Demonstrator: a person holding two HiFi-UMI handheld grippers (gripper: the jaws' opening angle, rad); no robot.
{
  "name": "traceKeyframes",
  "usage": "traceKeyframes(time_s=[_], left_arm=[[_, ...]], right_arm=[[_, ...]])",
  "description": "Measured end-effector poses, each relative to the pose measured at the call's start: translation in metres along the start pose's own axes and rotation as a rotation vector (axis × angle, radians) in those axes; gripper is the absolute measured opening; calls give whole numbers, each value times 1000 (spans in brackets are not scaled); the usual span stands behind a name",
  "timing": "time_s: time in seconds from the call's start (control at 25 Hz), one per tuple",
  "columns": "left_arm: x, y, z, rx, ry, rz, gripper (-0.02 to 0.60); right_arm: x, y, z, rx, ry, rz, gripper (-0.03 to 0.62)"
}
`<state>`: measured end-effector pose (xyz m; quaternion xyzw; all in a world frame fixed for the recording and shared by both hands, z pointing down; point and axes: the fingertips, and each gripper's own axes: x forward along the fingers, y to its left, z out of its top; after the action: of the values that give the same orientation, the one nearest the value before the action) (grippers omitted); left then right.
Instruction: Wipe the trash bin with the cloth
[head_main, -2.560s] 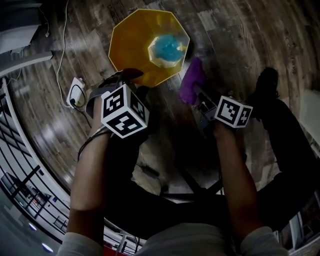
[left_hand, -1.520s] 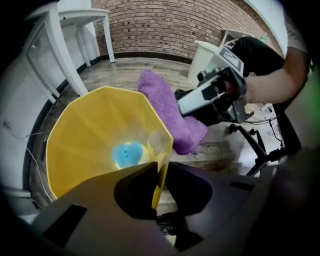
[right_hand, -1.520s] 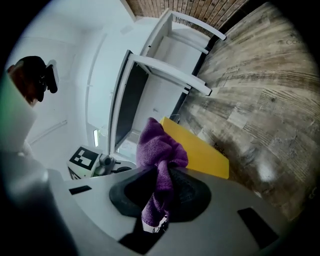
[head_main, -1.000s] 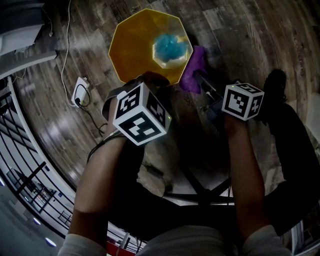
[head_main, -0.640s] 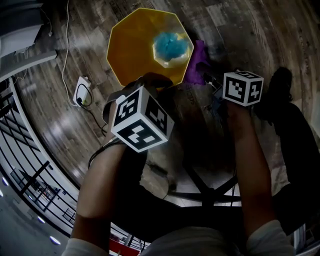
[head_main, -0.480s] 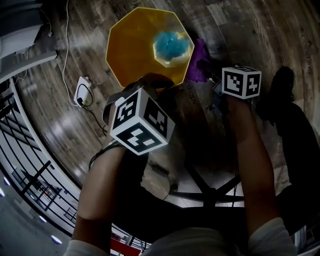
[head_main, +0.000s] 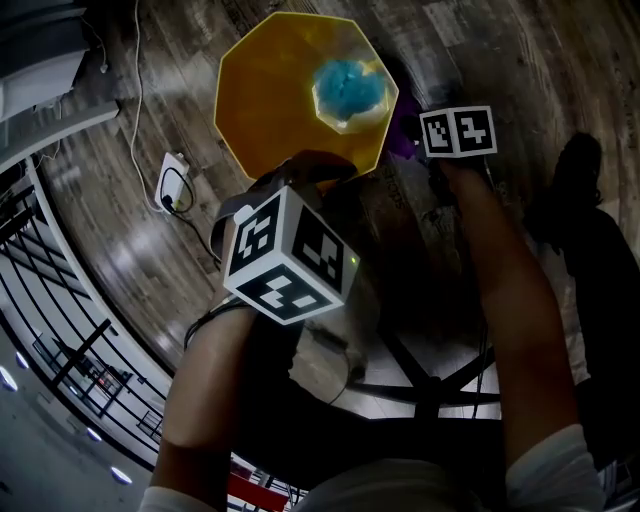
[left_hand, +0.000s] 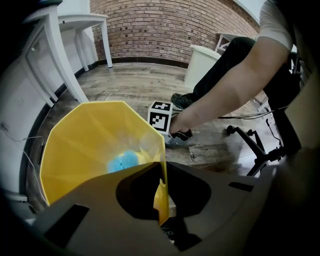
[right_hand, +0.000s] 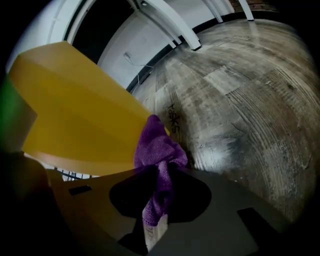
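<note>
- dark plank floor (right_hand: 240, 100) bears black lettering (right_hand: 172, 117), too smeared to read.
- yellow faceted plastic trash bin (head_main: 280, 90) stands there, blue wad (head_main: 350, 88) inside.
- left claw (left_hand: 161, 200) clamps the bin's rim.
- right claw (right_hand: 157, 215) pinches a purple fuzzy cloth (right_hand: 157, 147), white tag (right_hand: 152, 233) unreadable, against the bin's outer wall.

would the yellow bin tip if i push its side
Probably light: the yellow bin looks thin-walled and holds only a small blue wad. Narrow base, wide rim, so a push might tip it, though the left gripper clamps its rim.
</note>
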<state>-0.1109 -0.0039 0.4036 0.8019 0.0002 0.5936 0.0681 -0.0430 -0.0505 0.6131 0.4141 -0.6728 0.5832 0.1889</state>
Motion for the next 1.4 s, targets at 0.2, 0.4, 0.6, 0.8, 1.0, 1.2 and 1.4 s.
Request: traceKeyframes(time_s=[0.2, 0.4, 0.6, 0.8, 1.0, 1.2, 1.4], left_arm=[[0, -1, 0, -22, -2, 4, 23], [0, 4, 4, -44, -9, 20, 23], [-7, -4, 5, 88, -31, 40, 113], [-25, 3, -7, 209, -8, 89, 203], [-31, 12, -49, 239, 102, 90, 213], [-21, 18, -78, 160, 169, 91, 213], [-15, 23, -68, 104, 151, 115, 112]], right_arm=[[14, -13, -8, -45, 44, -99, 71], [-3, -11, 0, -68, 24, -112, 71], [-48, -2, 1, -53, -58, -90, 71], [-90, 9, -2, 46, -166, -37, 71], [-115, 33, -13, 117, -243, 32, 71], [-125, 58, -17, 173, -300, 116, 71], [-133, 77, -18, 273, -387, 190, 71]])
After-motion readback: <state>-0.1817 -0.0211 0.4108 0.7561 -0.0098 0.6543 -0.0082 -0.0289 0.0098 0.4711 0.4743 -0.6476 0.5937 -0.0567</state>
